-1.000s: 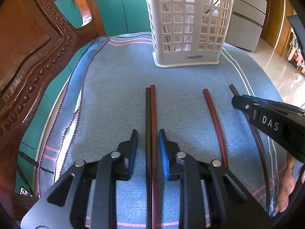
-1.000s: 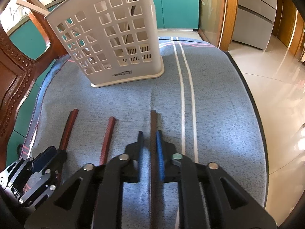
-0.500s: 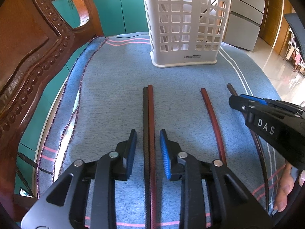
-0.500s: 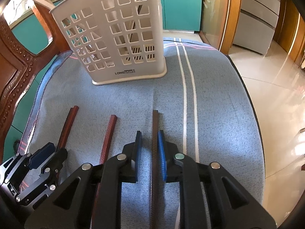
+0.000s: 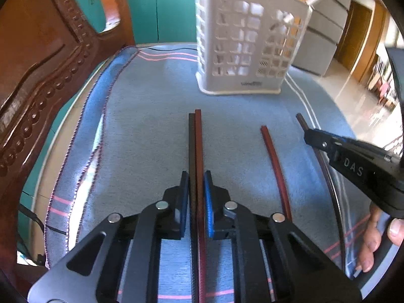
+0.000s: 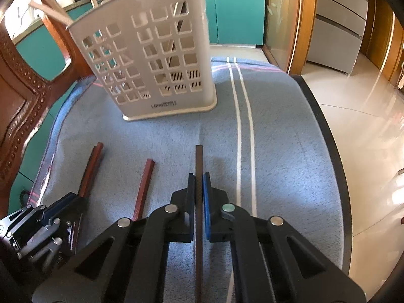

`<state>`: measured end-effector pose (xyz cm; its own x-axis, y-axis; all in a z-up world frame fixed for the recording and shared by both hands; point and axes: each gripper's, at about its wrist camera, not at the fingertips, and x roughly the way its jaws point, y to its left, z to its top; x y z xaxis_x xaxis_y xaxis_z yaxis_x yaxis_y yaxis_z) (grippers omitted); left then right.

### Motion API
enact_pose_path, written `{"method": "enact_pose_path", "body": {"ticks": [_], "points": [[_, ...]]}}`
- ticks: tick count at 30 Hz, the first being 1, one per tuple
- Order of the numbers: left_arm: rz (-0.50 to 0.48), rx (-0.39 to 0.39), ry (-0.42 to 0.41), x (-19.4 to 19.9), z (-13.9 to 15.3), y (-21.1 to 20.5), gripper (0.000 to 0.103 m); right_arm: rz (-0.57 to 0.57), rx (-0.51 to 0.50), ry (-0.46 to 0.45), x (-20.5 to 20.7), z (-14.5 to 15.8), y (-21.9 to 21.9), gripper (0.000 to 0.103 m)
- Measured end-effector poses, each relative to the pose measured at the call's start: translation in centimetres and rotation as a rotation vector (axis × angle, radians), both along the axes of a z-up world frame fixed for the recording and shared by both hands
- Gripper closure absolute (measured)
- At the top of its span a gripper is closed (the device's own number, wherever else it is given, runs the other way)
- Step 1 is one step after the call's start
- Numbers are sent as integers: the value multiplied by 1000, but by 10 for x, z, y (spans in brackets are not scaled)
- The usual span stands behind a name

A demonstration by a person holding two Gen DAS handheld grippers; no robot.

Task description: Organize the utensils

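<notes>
Four slim, square-edged chopsticks lie lengthwise on the blue woven cloth [image 5: 141, 131] over the rounded table: the left gripper [image 5: 196, 176] is closing its fingers on a black-and-red pair [image 5: 195, 139] lying side by side, while the right gripper [image 6: 199, 176] has its fingers pinched on a single dark chopstick [image 6: 198, 159]. A lone red chopstick [image 6: 146, 179] lies loose between them. Beyond the tips stands a white perforated plastic basket [image 6: 151, 58], with bare cloth before it and the table's curved edge near on the right.

Matt blue cloth [image 5: 141, 136], woven, pink stripes. White plastic basket [image 5: 247, 48], smooth. Chopsticks [image 5: 195, 146] matt, textured. Carved chair [image 5: 38, 58] glossy wood. Floor [image 6: 366, 116] glossy.
</notes>
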<state>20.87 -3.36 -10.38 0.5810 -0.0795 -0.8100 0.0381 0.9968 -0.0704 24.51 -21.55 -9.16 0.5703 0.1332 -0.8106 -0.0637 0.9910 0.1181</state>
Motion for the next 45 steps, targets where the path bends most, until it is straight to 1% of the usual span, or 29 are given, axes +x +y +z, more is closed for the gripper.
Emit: {"method": "enact_pose_path", "body": {"ticks": [2,5,8,10,14,17,20,26,29,31,35,39,40,41,42,45], "points": [[14,-61,15,1,1,12,90,-5,8,-1,-1,2,-3,96],[32,-109,30,2,0,25,90,-4,12,8,0,1,-5,96],[25,-224,45,2,-1,36,90,3,23,8,1,3,-7,96],[17,-277,33,1,3,38,90,6,32,5,0,5,-8,96],[-6,-320,-6,-3,12,35,90,11,40,1,-2,9,-8,96],[3,-297,-17,-4,15,34,87,7,41,5,-1,8,-7,96],[16,-262,1,2,10,33,86,2,32,12,-1,7,-7,96],[60,-149,59,11,-4,31,86,21,2,38,1,0,-2,96],[64,-149,59,15,-5,34,85,33,-10,44,1,-3,1,96],[61,-123,54,15,-5,32,83,34,-13,43,1,-4,3,96],[46,-59,36,12,-2,23,82,30,-11,49,1,-6,3,96],[43,-43,39,13,-3,20,82,33,-22,50,2,-7,5,96],[49,-17,40,14,-3,19,80,33,-24,50,2,-7,6,96],[53,19,42,16,-4,19,74,34,-26,51,2,-8,6,96],[58,29,40,15,-4,18,70,34,-26,52,1,-8,6,96],[58,10,43,15,-3,20,70,34,-29,60,2,-11,8,96]]}}
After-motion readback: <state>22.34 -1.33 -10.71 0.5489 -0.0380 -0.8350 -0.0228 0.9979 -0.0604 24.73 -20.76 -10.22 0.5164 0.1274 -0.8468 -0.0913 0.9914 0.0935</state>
